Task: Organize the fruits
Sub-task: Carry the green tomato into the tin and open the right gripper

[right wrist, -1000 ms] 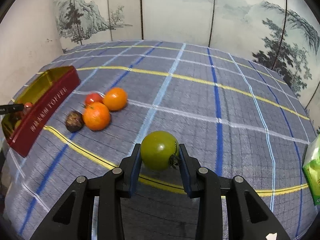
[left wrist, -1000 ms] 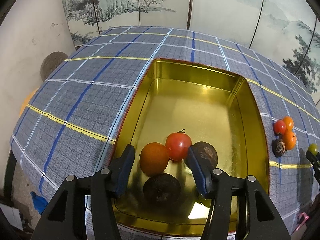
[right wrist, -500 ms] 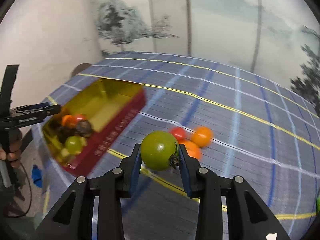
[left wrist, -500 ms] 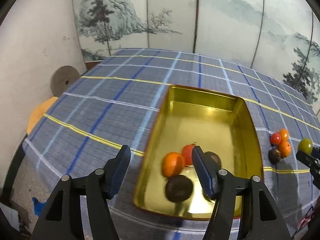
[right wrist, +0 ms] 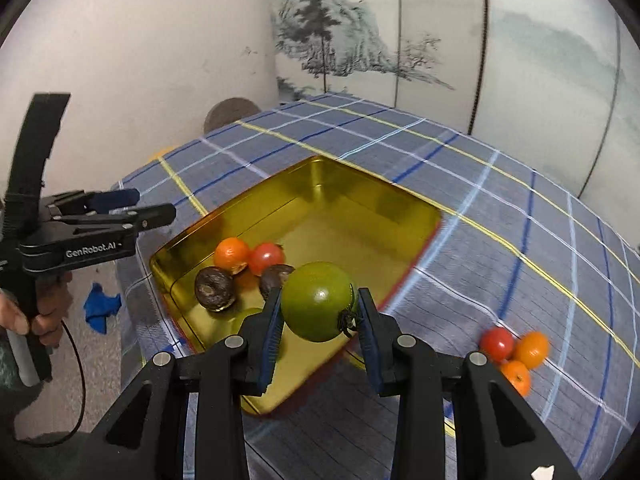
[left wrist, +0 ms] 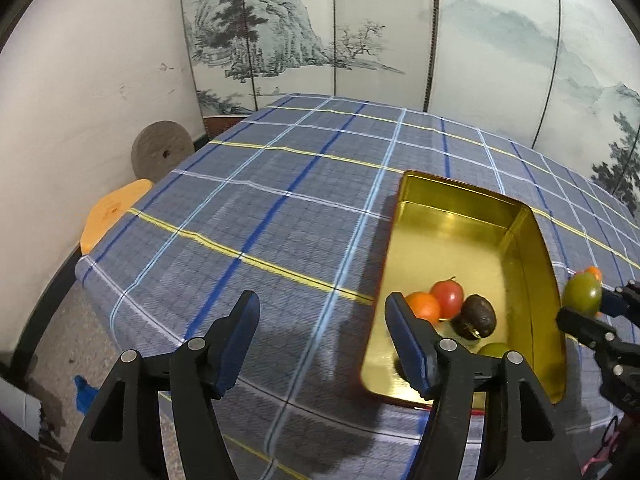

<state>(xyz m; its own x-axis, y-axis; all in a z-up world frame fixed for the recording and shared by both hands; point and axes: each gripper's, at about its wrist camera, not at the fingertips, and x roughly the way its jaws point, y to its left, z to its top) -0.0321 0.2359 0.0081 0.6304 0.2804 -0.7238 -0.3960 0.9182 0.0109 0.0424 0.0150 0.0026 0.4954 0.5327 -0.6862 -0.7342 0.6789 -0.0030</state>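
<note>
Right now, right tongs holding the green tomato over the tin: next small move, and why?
Probably lower a little, then open. The right tongs grip the green tomato above the gold tin, near its front edge; the left tongs are open, empty and off to the side.

Both views are evenly and moderately bright, with soft indoor light from above. The gold tin (left wrist: 532, 248) returns warm glare off its inner floor and far wall. Soft shadows lie on the plaid cloth (left wrist: 280, 208) just left of the tin and near its front edge. Fisheye distortion bows the cloth's lines and darkens the frame corners. In the right wrist view, the tin's near rim and the loose fruits (right wrist: 516, 352) right of the tin are smeared by motion blur.
</note>
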